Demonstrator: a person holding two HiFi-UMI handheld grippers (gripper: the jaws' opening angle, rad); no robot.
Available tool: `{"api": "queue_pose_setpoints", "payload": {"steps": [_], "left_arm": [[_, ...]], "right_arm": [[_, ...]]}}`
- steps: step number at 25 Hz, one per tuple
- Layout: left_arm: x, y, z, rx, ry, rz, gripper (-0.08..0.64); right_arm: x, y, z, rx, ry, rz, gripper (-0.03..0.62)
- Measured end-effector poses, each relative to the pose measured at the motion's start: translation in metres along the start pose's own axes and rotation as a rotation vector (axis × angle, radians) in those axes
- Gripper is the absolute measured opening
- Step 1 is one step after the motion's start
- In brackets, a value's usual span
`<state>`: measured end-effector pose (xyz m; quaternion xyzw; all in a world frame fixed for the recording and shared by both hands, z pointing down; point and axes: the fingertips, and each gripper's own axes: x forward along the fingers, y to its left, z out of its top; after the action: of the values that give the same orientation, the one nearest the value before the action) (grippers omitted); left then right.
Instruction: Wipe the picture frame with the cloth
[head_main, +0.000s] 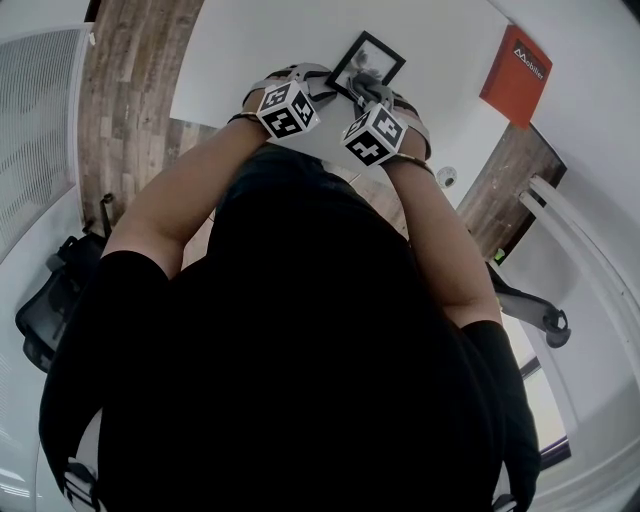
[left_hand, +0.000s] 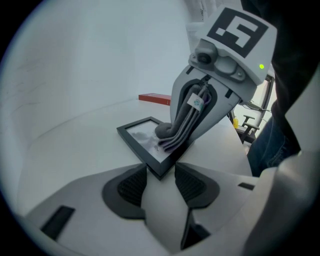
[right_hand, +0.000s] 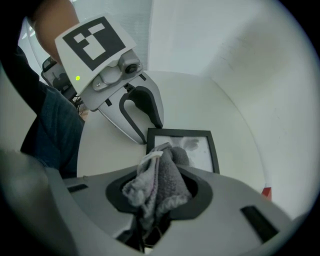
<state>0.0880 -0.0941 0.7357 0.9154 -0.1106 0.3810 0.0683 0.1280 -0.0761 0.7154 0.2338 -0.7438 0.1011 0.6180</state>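
picture frame: in the head view, near end hidden behind the marker cubes.
frame's print: too blurred to make out.
cloth: near end buried inside the right hand-held gripper.
red box: lettering too small to read.
table: near part hidden by the person.

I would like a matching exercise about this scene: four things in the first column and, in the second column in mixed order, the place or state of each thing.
Column 1
1. cloth
2. picture frame
3. red box
4. left gripper

Column 2
A. lies flat on the white table
B. sits on the table beyond the frame
C. pinched between the jaws of the right gripper
D. its jaws are on either side of one corner of the frame

Pairs: 1-C, 2-A, 3-B, 4-D
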Motion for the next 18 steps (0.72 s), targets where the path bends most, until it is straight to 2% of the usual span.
{"api": "queue_pose_setpoints", "payload": {"steps": [3, 18], "left_arm": [[0.001, 0.0, 0.0, -0.001, 0.002, 0.001, 0.183], [0.0, 0.001, 0.001, 0.001, -0.001, 0.003, 0.183]], "right_arm": [[-0.001, 0.007, 0.0, -0.009, -0.017, 0.017, 0.1], [-0.001, 0.013, 0.0, -0.037, -0.028, -0.007, 0.101]]}}
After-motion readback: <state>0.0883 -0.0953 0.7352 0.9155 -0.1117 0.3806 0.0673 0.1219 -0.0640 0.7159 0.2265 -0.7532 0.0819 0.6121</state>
